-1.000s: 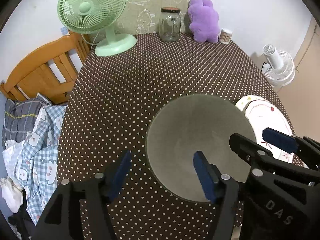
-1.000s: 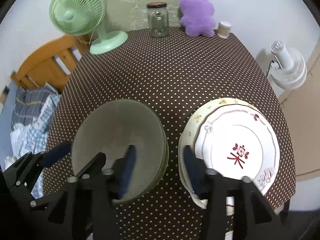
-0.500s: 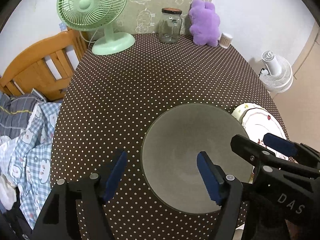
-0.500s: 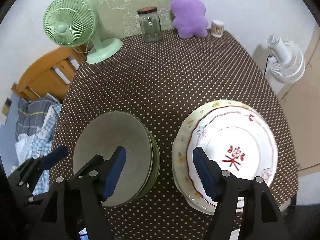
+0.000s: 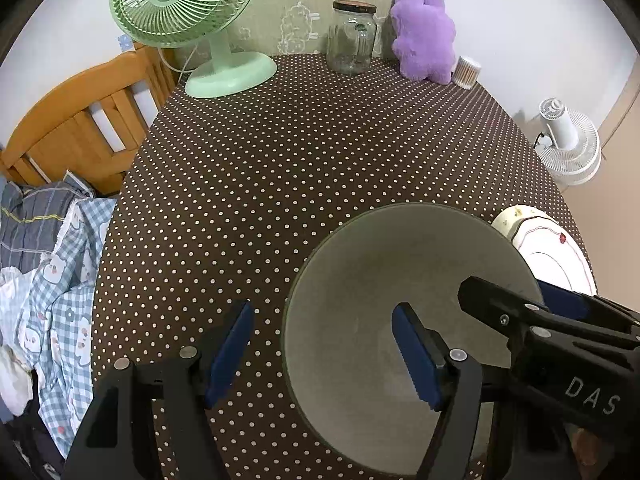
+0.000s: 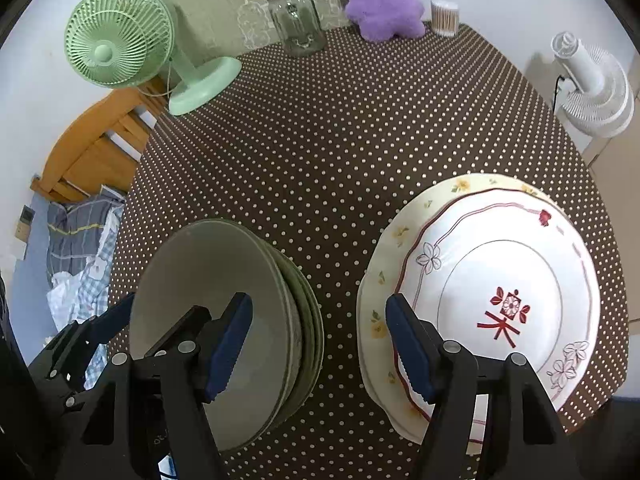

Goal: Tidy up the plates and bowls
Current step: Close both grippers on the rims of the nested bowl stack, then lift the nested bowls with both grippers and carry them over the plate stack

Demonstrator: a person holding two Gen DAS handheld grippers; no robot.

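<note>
A stack of grey-green bowls (image 5: 384,276) sits on the dotted tablecloth (image 5: 320,160), near the front. To its right lies a white plate with a red pattern (image 6: 500,280) on top of a cream flowered plate (image 6: 384,264). My left gripper (image 5: 322,352) hovers open above the stack's left rim, with one pad over the cloth and one over the top bowl's inside. My right gripper (image 6: 320,348) is open above the gap between the bowls (image 6: 224,280) and the plates. Its left pad is over the bowls and its right pad over the plates' edge. Neither gripper holds anything.
At the back of the table stand a green fan (image 5: 180,0), a glass jar (image 5: 352,36), a purple plush toy (image 5: 424,36) and a cotton swab pot (image 5: 466,72). A wooden chair (image 5: 80,120) with clothes (image 5: 48,260) is on the left. A white floor fan (image 5: 568,140) stands at the right.
My right gripper's jaws have spread wider and it has shifted toward the plates. Both grippers have sunk a little. The bowls and plates lie as they did.
</note>
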